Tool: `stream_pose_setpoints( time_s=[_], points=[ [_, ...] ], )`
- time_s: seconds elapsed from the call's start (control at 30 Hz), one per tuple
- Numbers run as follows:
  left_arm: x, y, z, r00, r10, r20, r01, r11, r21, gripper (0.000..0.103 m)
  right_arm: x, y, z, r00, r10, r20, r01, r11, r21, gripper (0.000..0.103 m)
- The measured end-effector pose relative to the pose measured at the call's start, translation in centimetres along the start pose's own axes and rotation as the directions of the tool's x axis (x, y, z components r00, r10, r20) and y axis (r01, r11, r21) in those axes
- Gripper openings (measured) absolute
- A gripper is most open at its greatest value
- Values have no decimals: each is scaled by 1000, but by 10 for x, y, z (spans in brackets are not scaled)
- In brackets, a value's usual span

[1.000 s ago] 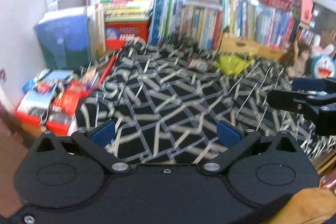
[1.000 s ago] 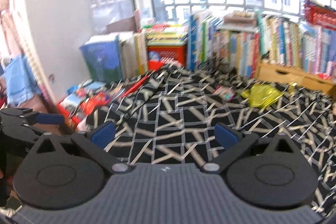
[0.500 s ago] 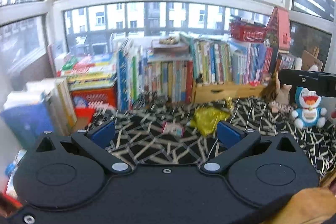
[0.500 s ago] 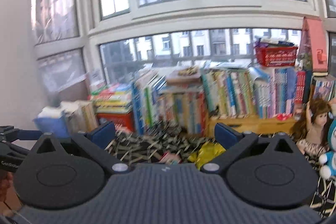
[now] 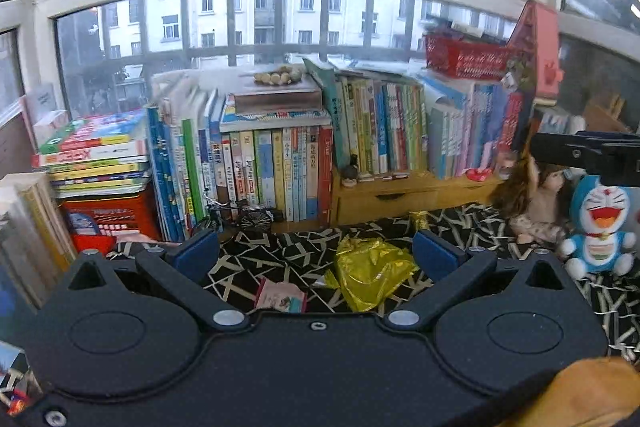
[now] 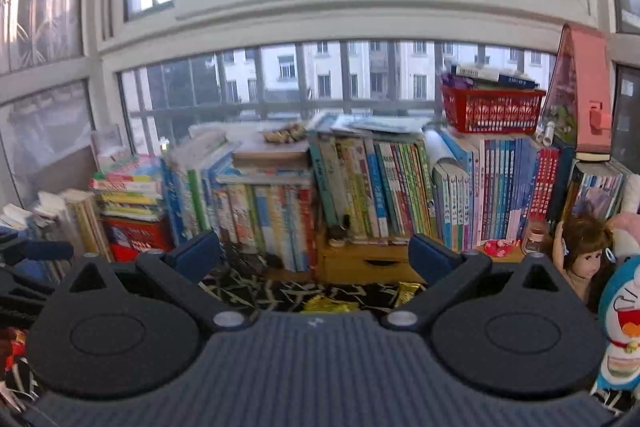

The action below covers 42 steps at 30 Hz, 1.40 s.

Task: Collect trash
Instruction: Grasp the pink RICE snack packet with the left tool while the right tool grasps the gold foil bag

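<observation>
A crumpled gold foil wrapper (image 5: 370, 273) lies on the black-and-white patterned cloth (image 5: 296, 247), with a small pink packet (image 5: 282, 297) to its left and a small gold wrapper (image 5: 420, 218) farther back. My left gripper (image 5: 316, 253) hangs open above and short of them, holding nothing. In the right wrist view only slivers of the gold foil wrapper (image 6: 330, 305) and a gold wrapper (image 6: 408, 291) show over the gripper body. My right gripper (image 6: 314, 255) is open and empty, aimed at the books. Its finger (image 5: 588, 155) crosses the left view's right edge.
Rows and stacks of books (image 5: 280, 163) fill the window sill behind the cloth, with a small wooden drawer unit (image 5: 384, 197) and a red basket (image 6: 492, 111). A doll (image 6: 582, 259) and a blue cat plush (image 5: 598, 223) sit at the right. A model bicycle (image 5: 236, 217) stands by the books.
Both cameras have tilted up from the cloth toward the books and window and moved closer. The gold wrapper and pink packet now lie low in the left view. Both grippers stayed open.
</observation>
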State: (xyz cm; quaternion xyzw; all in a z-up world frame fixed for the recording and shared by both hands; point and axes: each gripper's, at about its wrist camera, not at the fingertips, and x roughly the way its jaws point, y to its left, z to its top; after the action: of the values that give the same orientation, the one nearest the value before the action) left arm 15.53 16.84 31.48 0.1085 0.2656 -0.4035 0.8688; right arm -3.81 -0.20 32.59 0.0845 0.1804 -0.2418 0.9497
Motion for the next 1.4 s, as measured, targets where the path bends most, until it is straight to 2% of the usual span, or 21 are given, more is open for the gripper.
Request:
stream_pose_setpoints(
  time_s=[0.17, 0.3, 0.4, 0.5, 0.6, 0.73, 0.83, 0.93, 1.03, 1.17, 1.2, 1.3, 1.37, 1.4],
  points=[
    [88, 0, -21, 991, 77, -108, -76, 997, 19, 103, 62, -31, -21, 995, -42, -90, 49, 996, 75, 103],
    [154, 9, -64, 993, 39, -115, -35, 999, 39, 103, 112, -50, -53, 989, -4, -150, 21, 994, 109, 103],
    [206, 18, -97, 978, 34, -208, -25, 999, 47, 103, 157, -56, -83, 977, 22, -211, -5, 997, 80, 103],
    [247, 24, -127, 966, 72, -248, -57, 996, 66, 103, 200, -54, -116, 959, 1, -283, 0, 1000, 6, 103],
    [277, 29, -148, 949, 126, -289, -108, 991, 77, 103, 234, -57, -145, 937, 18, -350, -13, 1000, 17, 103],
    [298, 44, -155, 951, 95, -295, -93, 995, 20, 103, 268, -68, -170, 908, 76, -413, -13, 988, 153, 103],
    [306, 50, -155, 962, 28, -270, -33, 999, -17, 103, 284, -74, -179, 906, 80, -416, 18, 974, 226, 103],
    [319, 54, -155, 953, -1, -302, -3, 1000, -13, 103, 294, -80, -183, 910, 71, -408, 63, 950, 306, 102],
    [328, 53, -156, 941, -10, -339, 8, 1000, -8, 103, 302, -84, -188, 906, 93, -412, 69, 930, 360, 90],
    [330, 47, -158, 945, 6, -327, 1, 1000, 24, 103, 304, -83, -190, 898, 109, -426, 63, 927, 370, 84],
    [330, 47, -158, 946, 8, -323, 0, 1000, 25, 103, 303, -82, -191, 898, 118, -424, 53, 927, 371, 79],
    [328, 47, -159, 953, 9, -302, 1, 999, 33, 97, 301, -77, -191, 900, 131, -415, 32, 931, 363, 52],
    [327, 49, -159, 960, 1, -281, 10, 999, 38, 85, 298, -73, -189, 907, 129, -400, 21, 937, 350, 47],
    [328, 50, -157, 960, -5, -280, 16, 999, 35, 83, 295, -70, -187, 911, 127, -392, 14, 941, 338, 41]
  ],
)
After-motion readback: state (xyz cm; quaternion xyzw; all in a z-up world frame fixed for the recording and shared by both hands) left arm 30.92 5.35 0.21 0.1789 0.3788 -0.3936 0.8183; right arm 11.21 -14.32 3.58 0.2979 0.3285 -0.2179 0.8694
